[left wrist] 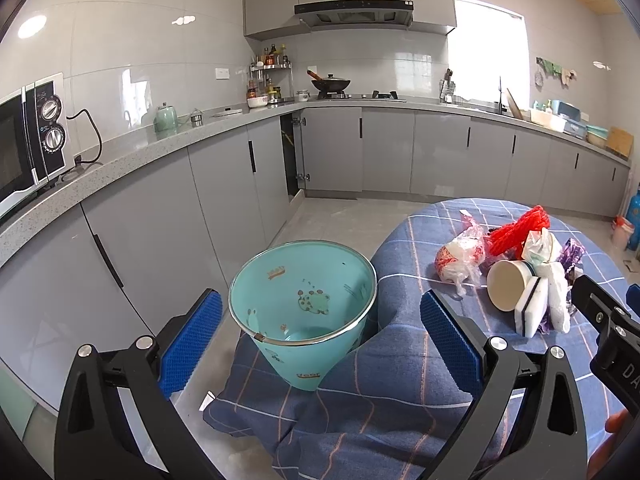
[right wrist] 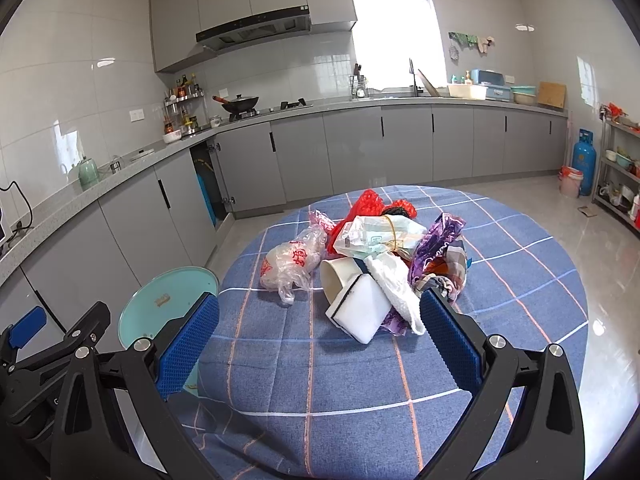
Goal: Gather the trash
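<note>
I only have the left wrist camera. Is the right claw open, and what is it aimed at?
Observer: The right claw is open and empty, and its fingers frame the white sponge.
Operator: What's holding that white packet together?
Observer: A yellow rubber band is wrapped around the tissue packet.
Operator: Anything right of the table?
Observer: A metal shelf rack stands by the right wall, apart from the table.
</note>
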Tool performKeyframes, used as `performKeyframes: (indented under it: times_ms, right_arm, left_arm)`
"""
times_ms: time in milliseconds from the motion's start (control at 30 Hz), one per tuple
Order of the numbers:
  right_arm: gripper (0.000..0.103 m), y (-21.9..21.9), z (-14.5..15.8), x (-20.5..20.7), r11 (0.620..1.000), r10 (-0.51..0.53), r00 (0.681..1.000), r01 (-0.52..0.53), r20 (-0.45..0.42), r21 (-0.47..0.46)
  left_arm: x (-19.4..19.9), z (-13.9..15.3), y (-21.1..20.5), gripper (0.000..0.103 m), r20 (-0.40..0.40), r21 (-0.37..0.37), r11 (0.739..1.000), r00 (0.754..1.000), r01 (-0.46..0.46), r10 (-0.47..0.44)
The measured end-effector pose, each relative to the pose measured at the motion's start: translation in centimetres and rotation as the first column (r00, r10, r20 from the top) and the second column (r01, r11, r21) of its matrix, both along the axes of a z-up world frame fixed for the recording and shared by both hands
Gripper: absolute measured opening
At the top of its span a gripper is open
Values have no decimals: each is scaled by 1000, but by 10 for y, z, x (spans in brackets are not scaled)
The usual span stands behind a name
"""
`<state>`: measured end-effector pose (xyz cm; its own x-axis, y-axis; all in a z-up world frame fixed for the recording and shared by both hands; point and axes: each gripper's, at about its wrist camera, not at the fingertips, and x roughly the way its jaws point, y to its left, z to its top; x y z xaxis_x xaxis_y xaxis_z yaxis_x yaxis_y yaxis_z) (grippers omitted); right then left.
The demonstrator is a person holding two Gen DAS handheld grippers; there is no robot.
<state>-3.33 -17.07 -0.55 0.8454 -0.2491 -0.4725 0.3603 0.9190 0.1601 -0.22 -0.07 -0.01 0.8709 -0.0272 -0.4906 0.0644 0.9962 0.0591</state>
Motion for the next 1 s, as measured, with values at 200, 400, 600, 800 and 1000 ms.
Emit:
performKeyframes:
  times_ms: [200,400,600,800,1000]
  right_arm:
    - [99,0,0,0,1000,2,1000,-2,-2,1]
    - [99,0,1,0,1000,-1,1000,1,1,1]
    - [99,-2,-1,1,1000,1,1000,-1,-1,4]
    - [99,-1,-2,2,1000,1,1000,-1,-2,4]
    - [99,0,-4,2,1000,-1,1000,1,-1,9]
  left_arm:
    - [1,0,1,97,-2,-2,1000,1000,-1,1]
    - [0,1,-2,97,2,3,1000,1000,4,-4]
    - [-1,0,-2,97,2,0,1000,1000,3,-3]
    - [-2,0,-2,97,-1,-2,1000,1000,4,-4]
    - [-2,0,-4,97,-2,0,1000,1000,7,-7]
